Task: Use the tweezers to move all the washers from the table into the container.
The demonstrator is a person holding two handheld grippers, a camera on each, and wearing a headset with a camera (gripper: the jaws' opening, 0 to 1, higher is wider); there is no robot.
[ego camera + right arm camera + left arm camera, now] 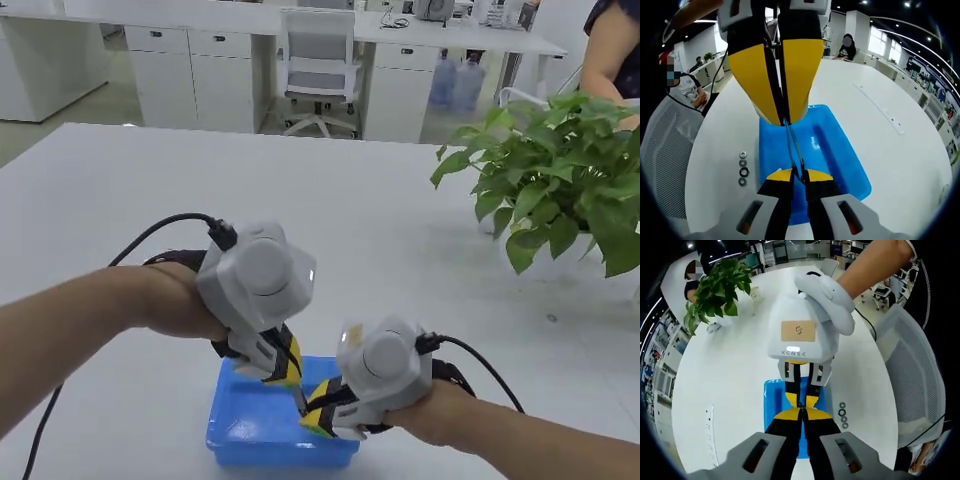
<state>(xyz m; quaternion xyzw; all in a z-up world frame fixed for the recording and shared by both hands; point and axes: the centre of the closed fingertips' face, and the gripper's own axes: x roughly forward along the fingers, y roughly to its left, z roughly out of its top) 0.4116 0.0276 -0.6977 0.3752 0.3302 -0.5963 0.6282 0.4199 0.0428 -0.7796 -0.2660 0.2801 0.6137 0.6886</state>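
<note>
Nearest, in the right gripper view, the right gripper [799, 176] has its yellow-tipped jaws pinched on the thin metal tweezers [794, 147]. The tweezers run toward 12 o'clock into the closed jaws of the left gripper [785, 120]. Both grippers meet tip to tip above a shallow blue container [840, 150]. Just beside it, at 9 o'clock, four washers [743, 168] lie in a short row on the white table [900, 165]; they are small, flat silver rings. Farther off in the head view, a leafy plant [560, 180] stands at 2 o'clock.
</note>
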